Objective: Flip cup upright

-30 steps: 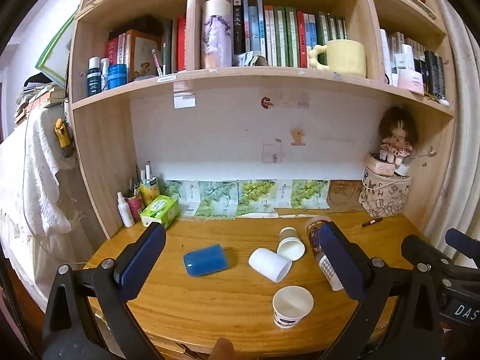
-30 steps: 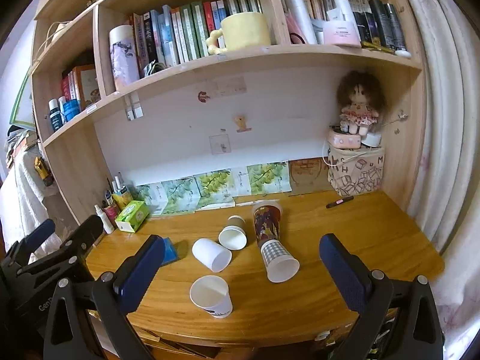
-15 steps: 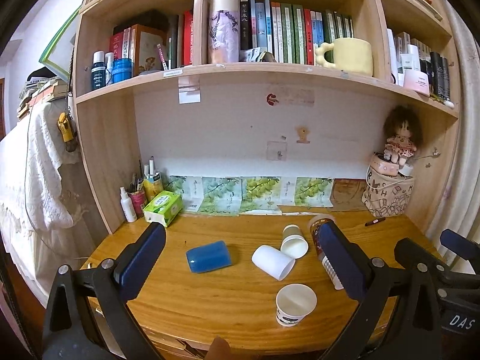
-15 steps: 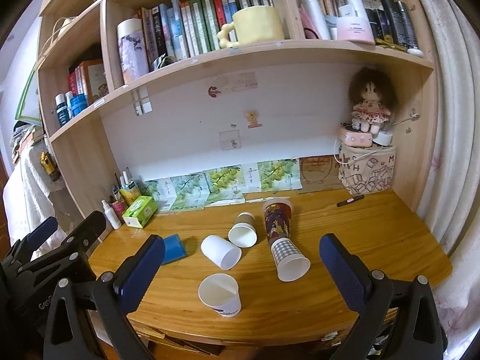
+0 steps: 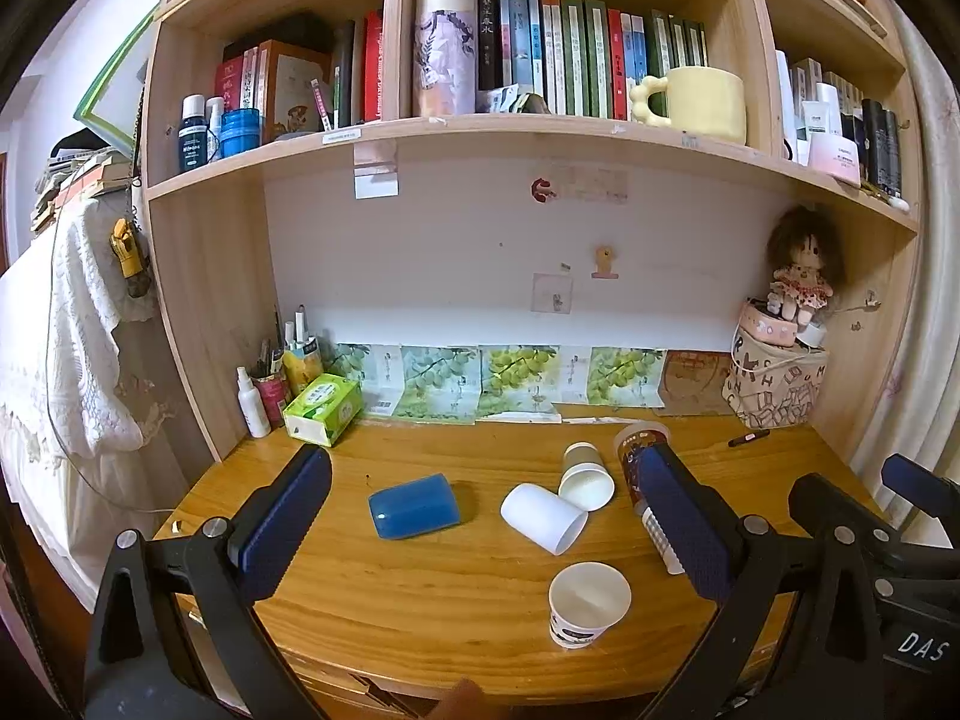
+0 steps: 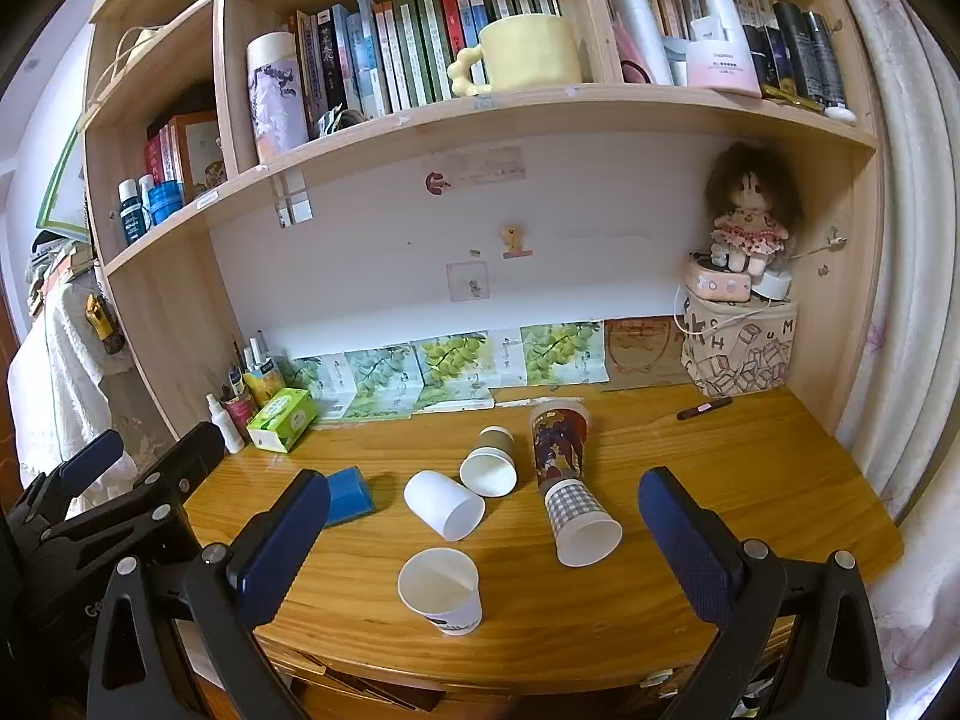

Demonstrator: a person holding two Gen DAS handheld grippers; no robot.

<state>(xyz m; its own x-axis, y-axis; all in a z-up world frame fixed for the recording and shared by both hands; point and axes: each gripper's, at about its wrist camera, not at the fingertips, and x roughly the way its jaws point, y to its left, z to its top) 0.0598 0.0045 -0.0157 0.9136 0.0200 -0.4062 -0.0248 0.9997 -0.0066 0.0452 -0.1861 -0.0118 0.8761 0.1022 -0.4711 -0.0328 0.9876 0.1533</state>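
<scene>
Left wrist view: your left gripper (image 5: pixel 480 516) hangs spread wide, nothing in it; same for your right gripper (image 6: pixel 483 531). Blue cup (image 5: pixel 414 506) lies on its side mid-desk (image 5: pixel 420 600), clear wood around it. White cup (image 6: pixel 443 504) lies tipped; another cup (image 6: pixel 441 589) stands near the front edge.

Both handheld grippers, left gripper (image 5: pixel 480 525) and right gripper (image 6: pixel 483 531), wear dark blue textured pads on black arms studded with silver screws; white "DAS" lettering marks the right gripper's black housing.
</scene>
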